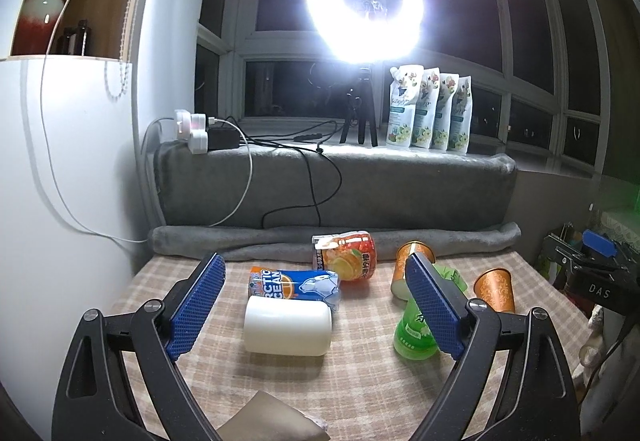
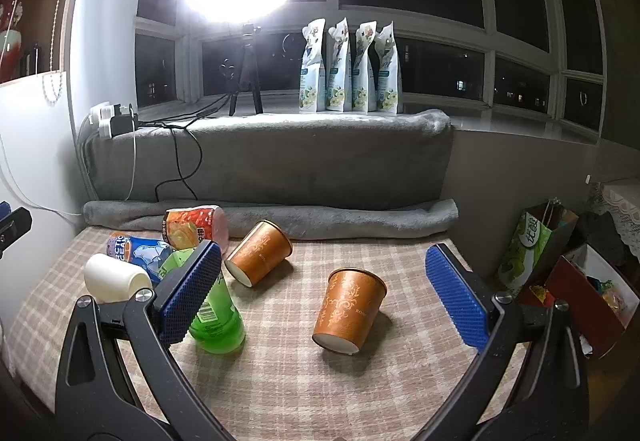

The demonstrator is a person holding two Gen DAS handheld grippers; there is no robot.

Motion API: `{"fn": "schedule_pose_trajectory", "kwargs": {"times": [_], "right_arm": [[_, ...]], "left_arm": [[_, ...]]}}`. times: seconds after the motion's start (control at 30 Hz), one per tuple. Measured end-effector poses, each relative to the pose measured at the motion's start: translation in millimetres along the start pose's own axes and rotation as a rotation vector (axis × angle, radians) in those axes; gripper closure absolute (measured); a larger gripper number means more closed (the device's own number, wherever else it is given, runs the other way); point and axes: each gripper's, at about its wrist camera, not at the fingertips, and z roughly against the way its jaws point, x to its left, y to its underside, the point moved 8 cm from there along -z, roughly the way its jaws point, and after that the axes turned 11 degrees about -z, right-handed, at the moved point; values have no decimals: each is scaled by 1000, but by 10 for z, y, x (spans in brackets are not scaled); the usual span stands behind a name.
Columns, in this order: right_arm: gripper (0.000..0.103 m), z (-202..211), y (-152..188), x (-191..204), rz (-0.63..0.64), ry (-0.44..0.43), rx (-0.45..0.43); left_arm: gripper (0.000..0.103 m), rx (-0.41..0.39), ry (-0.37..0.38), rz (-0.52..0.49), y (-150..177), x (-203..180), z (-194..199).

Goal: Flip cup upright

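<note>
Two orange patterned paper cups lie on their sides on the checked tablecloth point(image 2: 304, 381). The near cup point(image 2: 348, 309) points its base toward me; in the left wrist view it point(image 1: 496, 289) is at the right. The far cup point(image 2: 260, 259) lies tilted behind it and shows in the left wrist view point(image 1: 412, 265) partly behind a finger. A white cup point(image 1: 288, 325) lies on its side too, also at left in the right wrist view point(image 2: 114, 281). My right gripper point(image 2: 324, 293) is open, its jaws either side of the near orange cup, apart from it. My left gripper point(image 1: 316, 301) is open around the white cup, not touching.
A blue can point(image 1: 296, 283), an orange-print can point(image 1: 346, 255) and a green bottle point(image 2: 212, 313) lie on the table. A rolled grey blanket point(image 2: 280, 221) borders the back edge. A ring light point(image 1: 364, 7) and pouches point(image 1: 428, 109) stand on the sill. Bags point(image 2: 532, 249) stand at right.
</note>
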Motion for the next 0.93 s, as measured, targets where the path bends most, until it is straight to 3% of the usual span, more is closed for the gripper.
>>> {"fn": "schedule_pose_trajectory", "kwargs": {"times": [0.93], "right_arm": [[0,-17,58,31,4,-4,9]], "left_arm": [[11,-13,-6,-3,-26,31,24]]}}
